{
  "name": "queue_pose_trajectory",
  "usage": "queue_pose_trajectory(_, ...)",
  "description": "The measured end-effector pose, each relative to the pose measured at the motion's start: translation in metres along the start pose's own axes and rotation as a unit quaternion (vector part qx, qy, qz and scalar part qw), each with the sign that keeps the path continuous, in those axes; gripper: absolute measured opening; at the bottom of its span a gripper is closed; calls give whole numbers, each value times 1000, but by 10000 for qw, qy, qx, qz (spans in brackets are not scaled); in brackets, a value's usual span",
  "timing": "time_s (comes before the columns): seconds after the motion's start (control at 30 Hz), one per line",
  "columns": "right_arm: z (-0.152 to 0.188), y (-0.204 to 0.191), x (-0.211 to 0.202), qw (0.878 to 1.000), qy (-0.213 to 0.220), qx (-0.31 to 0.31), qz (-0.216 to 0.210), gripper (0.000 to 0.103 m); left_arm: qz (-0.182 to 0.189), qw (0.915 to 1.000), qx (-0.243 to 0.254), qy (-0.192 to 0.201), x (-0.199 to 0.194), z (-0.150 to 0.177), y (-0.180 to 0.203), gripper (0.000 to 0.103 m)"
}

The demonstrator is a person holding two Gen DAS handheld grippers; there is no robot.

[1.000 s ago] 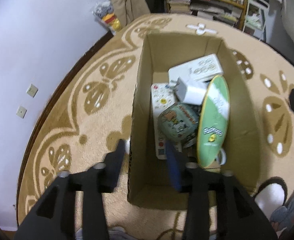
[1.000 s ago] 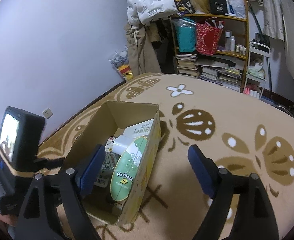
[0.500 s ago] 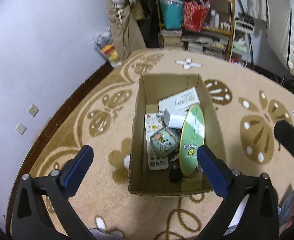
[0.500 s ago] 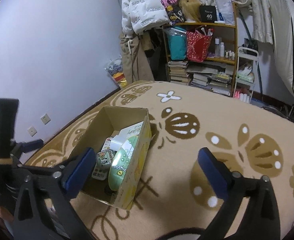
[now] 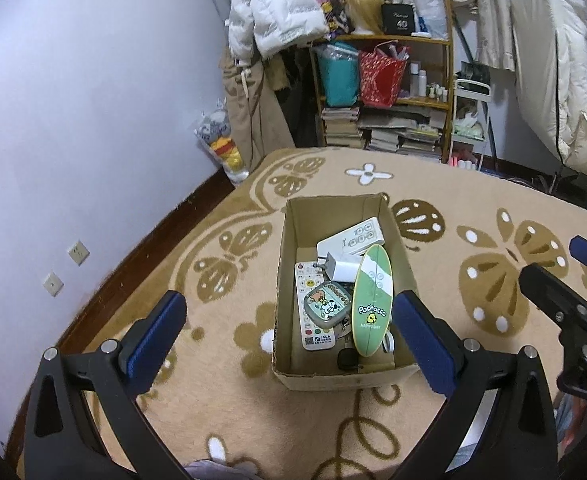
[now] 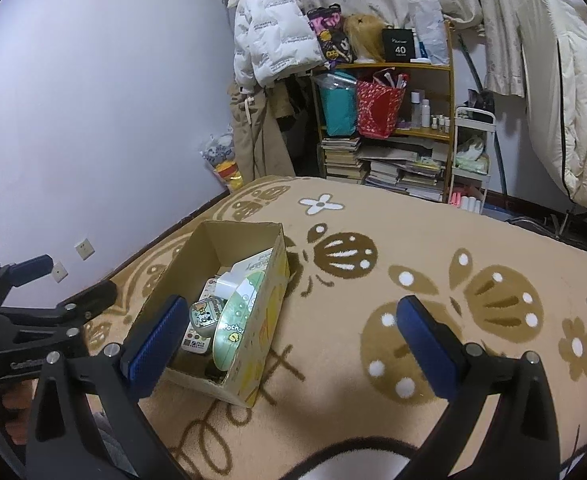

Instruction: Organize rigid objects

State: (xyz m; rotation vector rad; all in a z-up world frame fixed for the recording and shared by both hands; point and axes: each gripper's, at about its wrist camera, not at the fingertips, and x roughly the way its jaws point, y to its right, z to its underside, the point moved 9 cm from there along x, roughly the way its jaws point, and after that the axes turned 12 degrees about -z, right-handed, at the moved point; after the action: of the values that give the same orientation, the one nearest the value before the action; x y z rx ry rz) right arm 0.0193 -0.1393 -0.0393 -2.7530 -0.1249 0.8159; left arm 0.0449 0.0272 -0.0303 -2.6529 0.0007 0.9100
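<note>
We hold both tongs spread wide and empty above the rug: left tongs just short of the box, right tongs to its right. In the box, nearest us, the green oval board stands on edge; left of it lie the tin and remote; behind, the charger and white strip. Beyond the box stands the shelf.

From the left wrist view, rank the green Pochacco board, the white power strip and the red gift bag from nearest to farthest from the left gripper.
1. Green Pochacco board: upright in the cardboard box, right side, just ahead of the left gripper.
2. White power strip: at the box's far end.
3. Red gift bag: on the shelf by the back wall.
</note>
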Motion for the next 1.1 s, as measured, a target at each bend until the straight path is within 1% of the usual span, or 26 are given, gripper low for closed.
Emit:
queue_pose_trajectory(0.13, 3, -2, -5, 9998, 114, -90, 104, 103, -62, 9999, 75, 136, -11, 2, -1, 102)
queue_pose_trajectory(0.27, 10, -4, -8, 9998, 131, -90, 150, 103, -119, 9998, 13, 134, -14, 7, -5, 102)
queue_pose_trajectory(0.37, 14, -5, -9, 9997, 144, -117, 186, 103, -79, 9999, -39, 127, -15, 10, -6, 102)
queue_pose_trajectory(0.53, 19, -6, -7, 9994, 148, -197, 247, 103, -112, 9997, 52, 211, -17, 11, -3, 102)
queue_pose_trajectory(0.83, 27, 1, -7, 9993, 97, -150, 331, 103, -117, 9996, 219, 128, -14, 17, 5, 102)
queue_pose_trajectory(0.93, 28, 5, -8, 9992, 76, -116, 370, 103, -220, 9995, 233, 82, -11, 17, 4, 102)
queue_pose_trajectory(1.1, 27, 10, -8, 9992, 56, -55, 397, 103, -171, 9996, 232, 70, -11, 18, 4, 102)
